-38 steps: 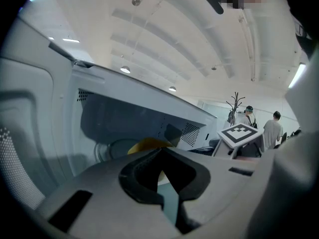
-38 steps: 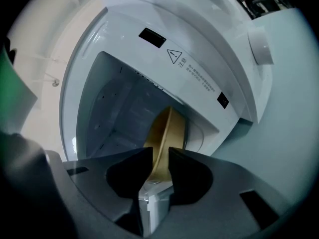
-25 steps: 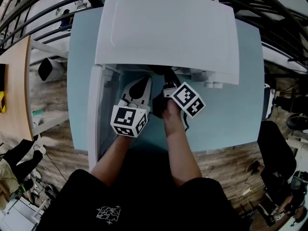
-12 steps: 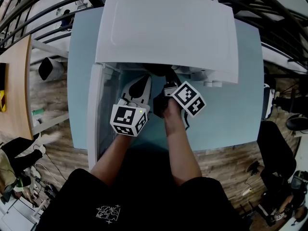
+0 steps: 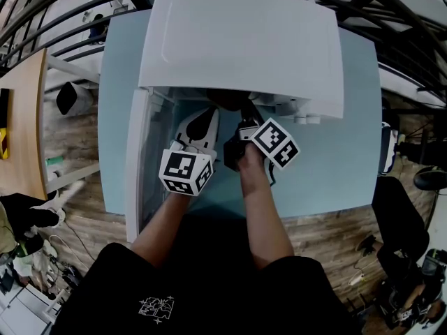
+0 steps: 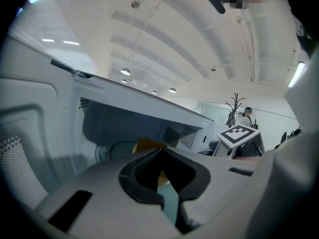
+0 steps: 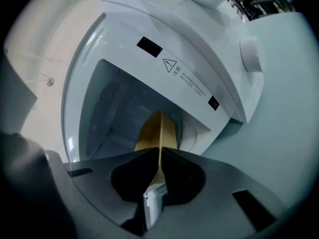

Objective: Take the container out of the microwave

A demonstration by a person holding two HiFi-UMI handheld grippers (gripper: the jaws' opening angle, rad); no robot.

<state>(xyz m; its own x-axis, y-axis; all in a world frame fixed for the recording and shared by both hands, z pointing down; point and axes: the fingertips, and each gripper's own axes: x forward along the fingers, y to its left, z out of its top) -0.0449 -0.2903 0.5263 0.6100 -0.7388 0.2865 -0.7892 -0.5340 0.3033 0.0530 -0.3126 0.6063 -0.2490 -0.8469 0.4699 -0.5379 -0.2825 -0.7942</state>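
A yellow container (image 7: pixel 156 129) sits inside the white microwave (image 5: pixel 244 40), hidden under its top in the head view. My right gripper (image 7: pixel 160 151) reaches into the opening. Its jaws have just been closing and now pinch the container's thin rim edge-on. My left gripper (image 6: pixel 162 151) points into the cavity beside it. Its tips meet at the near edge of the container (image 6: pixel 144 144), with only a narrow slit below them. In the head view the left gripper (image 5: pixel 201 121) and the right gripper (image 5: pixel 241 121) lie side by side at the microwave's mouth.
The microwave door (image 5: pixel 137 166) hangs open at the left, close to my left arm. The microwave stands on a light-blue table (image 5: pixel 349 152) with wooden floor around it. The other gripper's marker cube (image 6: pixel 238 133) shows in the left gripper view.
Both hands and their marker cubes stay where they were at the microwave's mouth. No other shift shows in the head view.
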